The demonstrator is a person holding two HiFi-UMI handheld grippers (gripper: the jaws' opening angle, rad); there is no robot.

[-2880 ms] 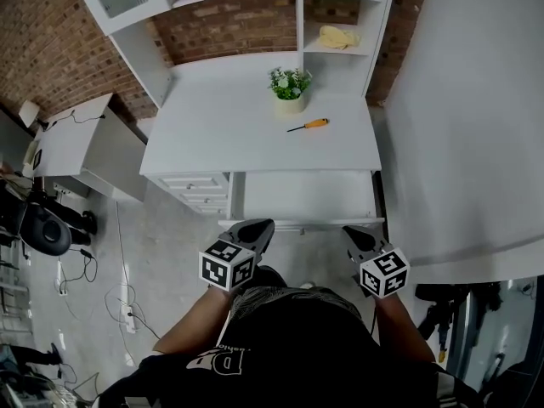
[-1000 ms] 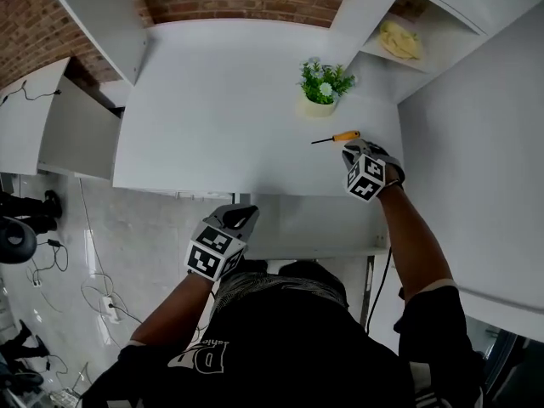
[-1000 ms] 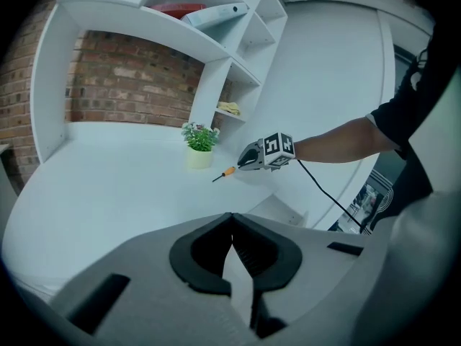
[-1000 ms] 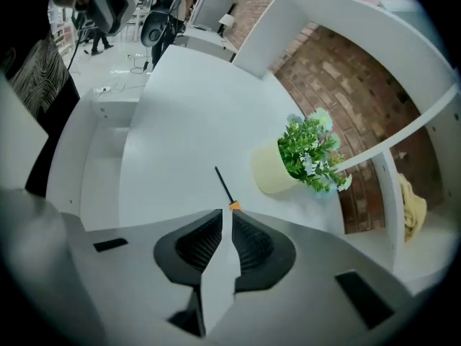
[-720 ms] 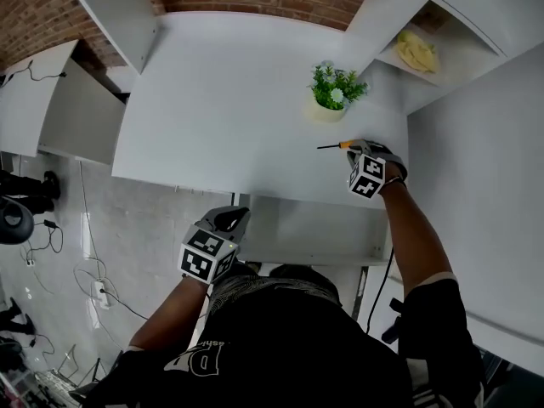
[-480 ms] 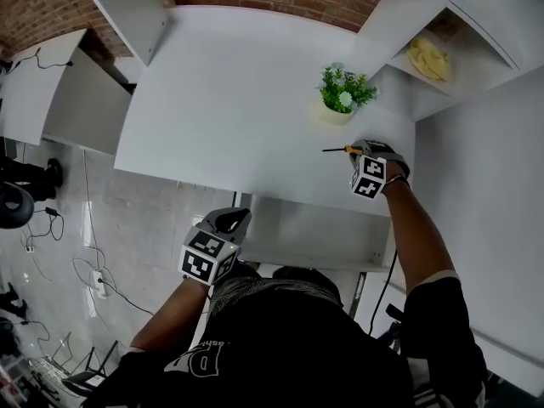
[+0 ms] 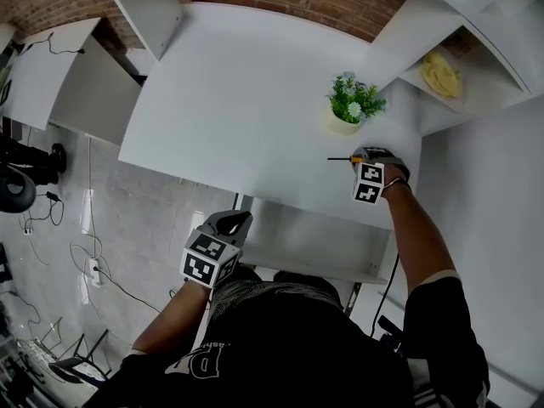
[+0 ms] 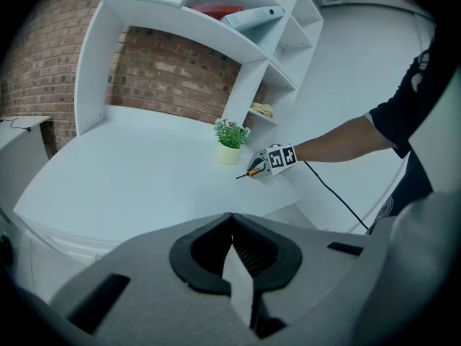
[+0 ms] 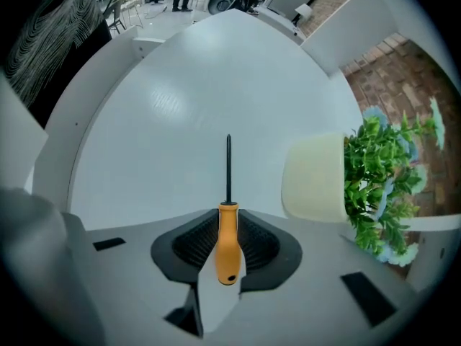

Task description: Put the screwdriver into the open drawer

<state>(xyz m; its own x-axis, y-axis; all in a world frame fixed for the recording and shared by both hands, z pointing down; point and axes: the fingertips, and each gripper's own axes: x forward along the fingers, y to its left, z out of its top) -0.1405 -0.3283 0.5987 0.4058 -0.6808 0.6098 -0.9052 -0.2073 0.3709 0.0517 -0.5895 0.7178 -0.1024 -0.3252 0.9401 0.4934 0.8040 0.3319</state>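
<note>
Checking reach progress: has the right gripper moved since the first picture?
Yes. The right gripper went from the front of the open drawer forward over the desk to the screwdriver beside the potted plant.

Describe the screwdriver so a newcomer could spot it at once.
On the white desk, find the potted plant near the right edge. Just in front of it is the screwdriver, handle between the jaws of the right hand-held gripper. Unlike the plant, it has an orange handle and thin dark shaft.

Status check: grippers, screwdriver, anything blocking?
Right gripper: jaws shut on screwdriver handle. Left gripper: shut, empty, beside open drawer. Potted plant close by; nothing seen blocking open drawer.
</note>
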